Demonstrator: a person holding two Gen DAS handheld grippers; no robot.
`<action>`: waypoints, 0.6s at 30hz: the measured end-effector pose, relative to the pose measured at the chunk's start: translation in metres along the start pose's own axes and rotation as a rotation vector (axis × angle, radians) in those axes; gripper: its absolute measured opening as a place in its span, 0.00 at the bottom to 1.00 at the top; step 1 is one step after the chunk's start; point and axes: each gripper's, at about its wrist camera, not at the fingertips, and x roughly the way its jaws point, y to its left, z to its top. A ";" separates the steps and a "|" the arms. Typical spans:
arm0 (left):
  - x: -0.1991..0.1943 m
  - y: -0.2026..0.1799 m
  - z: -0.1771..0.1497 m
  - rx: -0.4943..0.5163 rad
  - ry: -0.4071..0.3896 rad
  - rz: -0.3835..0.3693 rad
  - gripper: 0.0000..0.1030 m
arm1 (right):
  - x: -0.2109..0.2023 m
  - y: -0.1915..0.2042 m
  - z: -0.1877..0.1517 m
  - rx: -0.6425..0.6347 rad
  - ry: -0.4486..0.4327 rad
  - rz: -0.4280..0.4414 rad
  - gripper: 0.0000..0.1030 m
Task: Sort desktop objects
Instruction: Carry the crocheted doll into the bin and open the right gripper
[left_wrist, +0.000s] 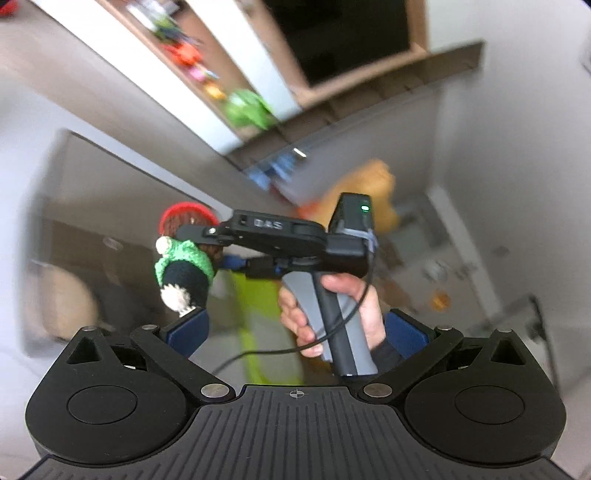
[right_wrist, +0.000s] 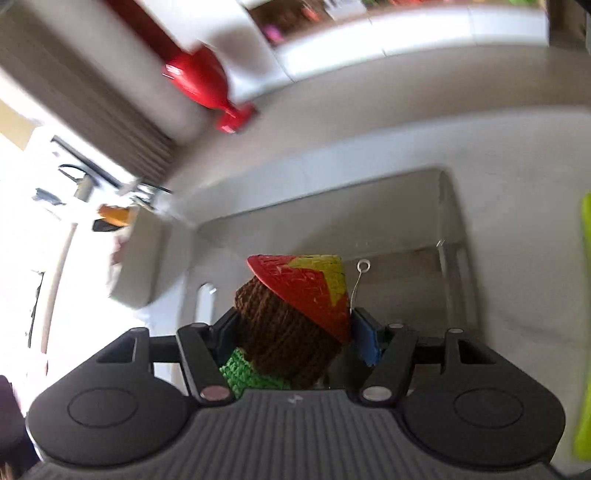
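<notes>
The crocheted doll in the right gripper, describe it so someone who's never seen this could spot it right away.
Find the right gripper, held by a hand above the pale box. Between its jaws is the crocheted doll: brown yarn head, green scarf, dark body. Its woven red-and-yellow cone hat sets it apart from everything nearby.

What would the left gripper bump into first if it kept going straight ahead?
Probably the person's hand on the right gripper's grey handle, straight ahead between the open jaws of the left gripper. Depth is hard to judge.
</notes>
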 end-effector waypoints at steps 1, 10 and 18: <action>-0.003 0.005 0.002 -0.011 -0.010 0.019 1.00 | 0.020 0.002 0.007 0.036 0.026 -0.004 0.64; -0.025 0.033 0.015 -0.104 -0.079 0.064 1.00 | 0.134 0.030 0.026 0.171 0.059 -0.128 0.65; -0.014 0.032 0.018 -0.105 -0.061 0.073 1.00 | 0.144 0.029 0.022 0.148 0.081 -0.124 0.71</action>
